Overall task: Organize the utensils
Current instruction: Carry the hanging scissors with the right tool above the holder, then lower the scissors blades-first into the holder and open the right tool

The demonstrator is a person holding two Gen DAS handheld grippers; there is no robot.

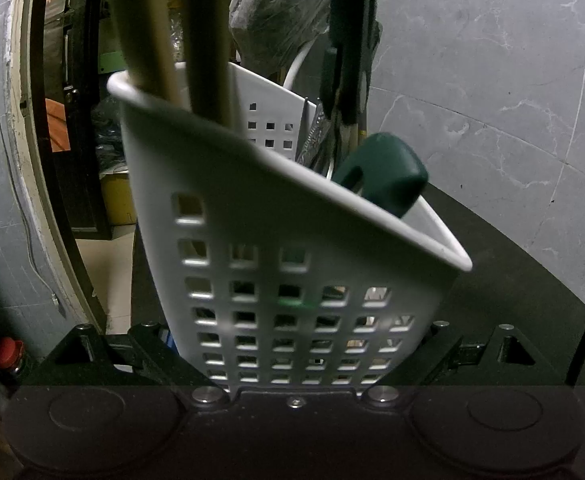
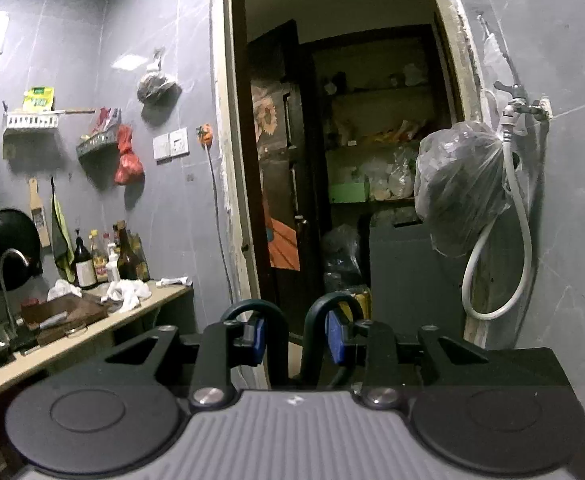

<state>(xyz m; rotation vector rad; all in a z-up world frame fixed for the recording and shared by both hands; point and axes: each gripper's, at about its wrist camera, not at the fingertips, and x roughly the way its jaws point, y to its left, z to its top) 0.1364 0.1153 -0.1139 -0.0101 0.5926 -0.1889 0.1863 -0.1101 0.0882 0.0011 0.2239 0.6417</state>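
While the left wrist view is filled by a white slotted basket, only the right wrist view shows the room: grey tiled wall, a dark doorway, a counter with bottles at the left, and a plastic bag hanging by a tap with a white hose.

The basket sits between the fingers of the left gripper, which pinches its lower walls. It stands tilted, rim sloping from upper left to lower right, mouth facing up and away. It is over a dark round surface.

Two pale wooden handles stand near upright in its left end. A green handle with a hole leans out at the right.

The scissors show in the left view as a dark bar running from the top edge straight down, tip end inside the basket's right part among metal pieces. The right view shows only their green loops.

The right gripper is partly closed on the scissors, one loop arching over each of the blue pads, with the inner loop bars between them.
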